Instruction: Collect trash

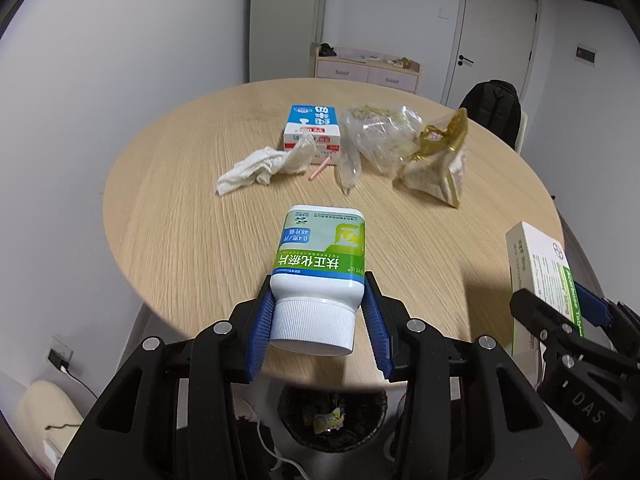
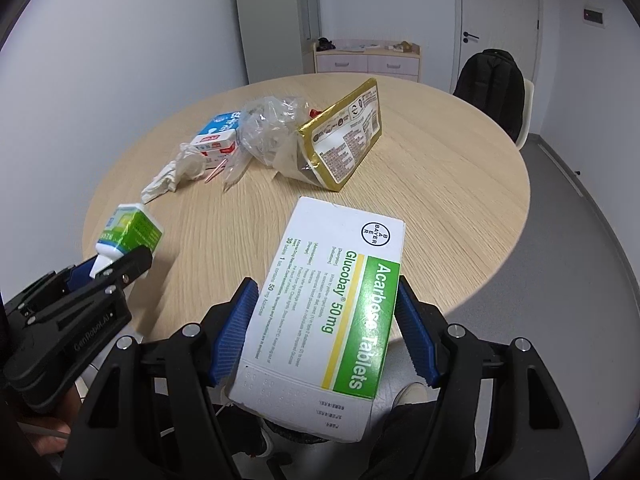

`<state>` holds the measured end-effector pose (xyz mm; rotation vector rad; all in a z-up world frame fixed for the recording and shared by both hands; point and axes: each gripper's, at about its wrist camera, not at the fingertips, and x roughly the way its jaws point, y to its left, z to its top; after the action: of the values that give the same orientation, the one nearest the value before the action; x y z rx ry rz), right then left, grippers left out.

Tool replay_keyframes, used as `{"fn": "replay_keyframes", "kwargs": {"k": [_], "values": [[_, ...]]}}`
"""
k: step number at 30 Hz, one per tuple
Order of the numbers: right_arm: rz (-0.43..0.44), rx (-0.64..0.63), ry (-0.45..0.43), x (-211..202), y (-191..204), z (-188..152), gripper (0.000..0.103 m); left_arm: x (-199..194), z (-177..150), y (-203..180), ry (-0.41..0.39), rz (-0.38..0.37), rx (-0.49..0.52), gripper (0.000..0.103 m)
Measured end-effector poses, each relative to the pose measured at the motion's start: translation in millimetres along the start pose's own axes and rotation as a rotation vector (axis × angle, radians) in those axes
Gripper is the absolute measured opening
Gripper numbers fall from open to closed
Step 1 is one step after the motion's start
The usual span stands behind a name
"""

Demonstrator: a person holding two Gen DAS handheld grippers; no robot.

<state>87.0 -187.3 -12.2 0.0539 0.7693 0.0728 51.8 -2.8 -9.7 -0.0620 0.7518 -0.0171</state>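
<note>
White pill bottle (image 1: 320, 268) clamped at its cap end in left tool (image 1: 318, 320), Glucobay box (image 2: 328, 304) clamped in right tool (image 2: 326, 328); a mistimed release over the bin (image 1: 332, 420) drops either onto the floor.

White tablet box (image 2: 320, 300): "BAYER", "Glucobay 50 mg", "Acarbose Tablets"; beside it, left gripper (image 2: 116, 264) body: "CenRobot.AI".

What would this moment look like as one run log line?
left gripper: holds white green-labelled pill bottle | right gripper: holds white-green cardboard tablet box | black bin: below
</note>
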Motion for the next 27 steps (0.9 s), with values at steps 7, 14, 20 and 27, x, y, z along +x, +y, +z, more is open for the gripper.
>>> {"fn": "replay_keyframes", "kwargs": {"k": [7, 14, 20, 27], "values": [[0.003, -0.015, -0.031, -27.0, 0.9, -20.4, 0.066, -24.5, -28.5, 0.1, -0.008, -0.012, -0.017, 0.042], [0.004, -0.031, -0.057, -48.6, -0.5, -39.2, 0.066, -45.5, -56.9, -5.9, -0.011, -0.008, -0.024, 0.042], [0.009, -0.033, -0.062, -58.6, -4.4, -54.9, 0.066, -57.8, -77.2, -11.4, -0.014, -0.007, -0.015, 0.042], [0.018, -0.036, -0.052, -63.4, -6.8, -76.1, 0.066, -59.7, -101.4, -17.3, 0.008, -0.02, -0.009, 0.042]]}}
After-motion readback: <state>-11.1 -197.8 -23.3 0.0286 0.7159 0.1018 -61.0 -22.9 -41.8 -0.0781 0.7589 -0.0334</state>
